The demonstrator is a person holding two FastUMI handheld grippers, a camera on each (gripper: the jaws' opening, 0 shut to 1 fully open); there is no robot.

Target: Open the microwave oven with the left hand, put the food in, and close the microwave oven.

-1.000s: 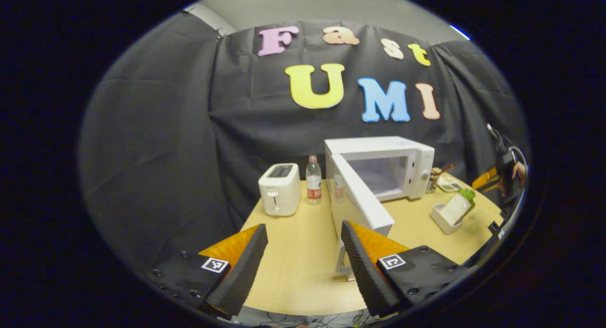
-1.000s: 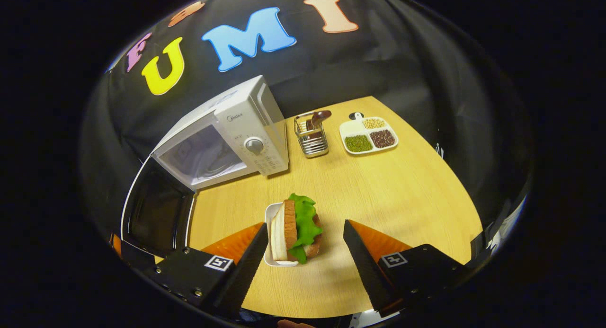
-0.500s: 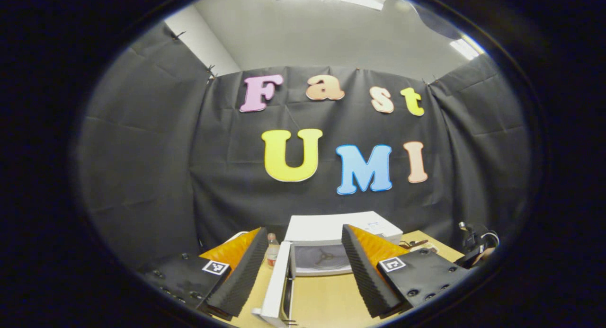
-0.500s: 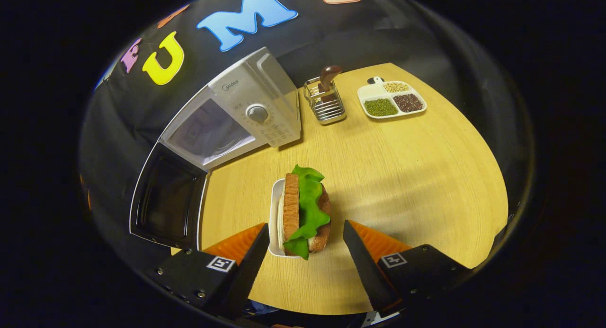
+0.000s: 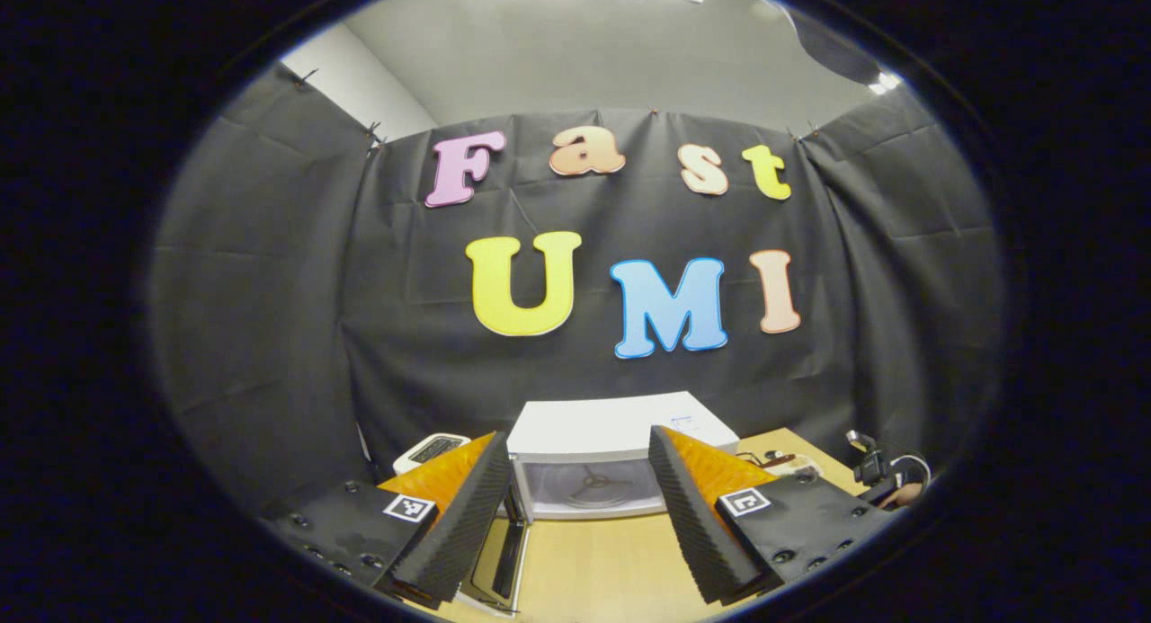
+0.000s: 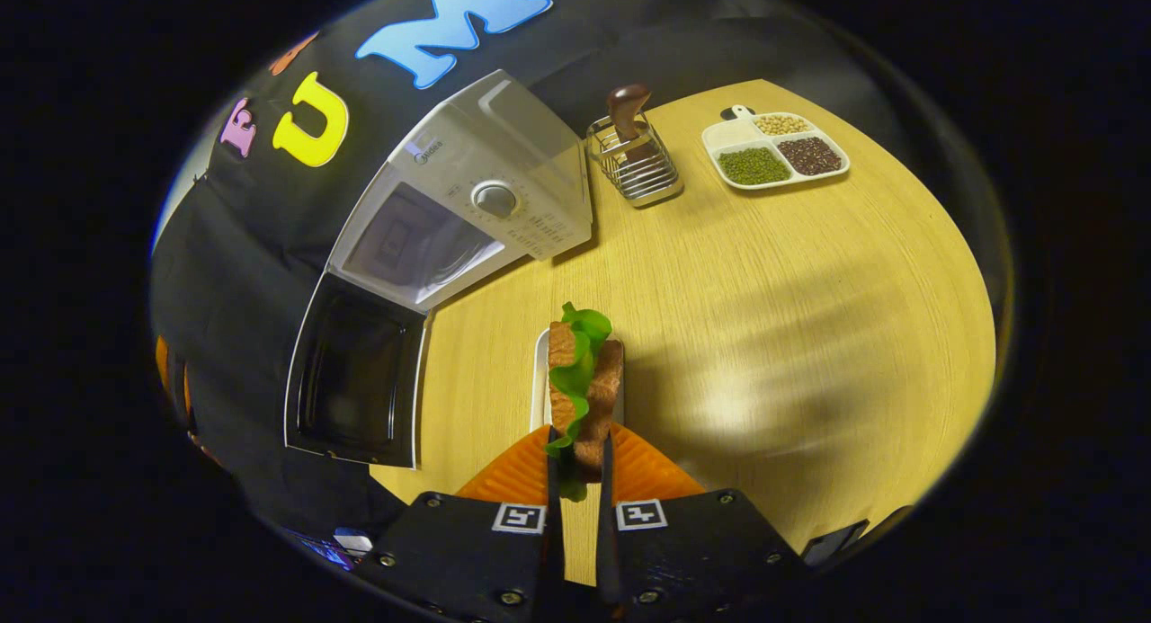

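Observation:
The white microwave [image 6: 490, 191] stands on the wooden table [image 6: 764, 281] with its door [image 6: 355, 371] swung wide open. In the right gripper view, a sandwich [image 6: 584, 380] of brown bread and green lettuce stands on edge in a small white tray [image 6: 539, 371]. My right gripper [image 6: 577, 434] is shut on the sandwich's near end, both fingers pressing its sides. In the left gripper view, my left gripper [image 5: 577, 436] hangs open and empty, level with the front of the microwave [image 5: 611, 421]. Its cavity and turntable [image 5: 593, 488] show between the fingers, and the door [image 5: 505, 560] lies low on the left.
A wire utensil holder [image 6: 634, 155] and a divided plate of beans [image 6: 773, 151] sit at the table's far side, right of the microwave. A white toaster [image 5: 432, 448] stands left of the microwave. A hand with the other gripper [image 5: 886, 479] shows at the far right.
My right gripper has closed from wide open onto the sandwich. My left gripper has tilted up from the table and drifted sideways, now facing the open cavity head-on.

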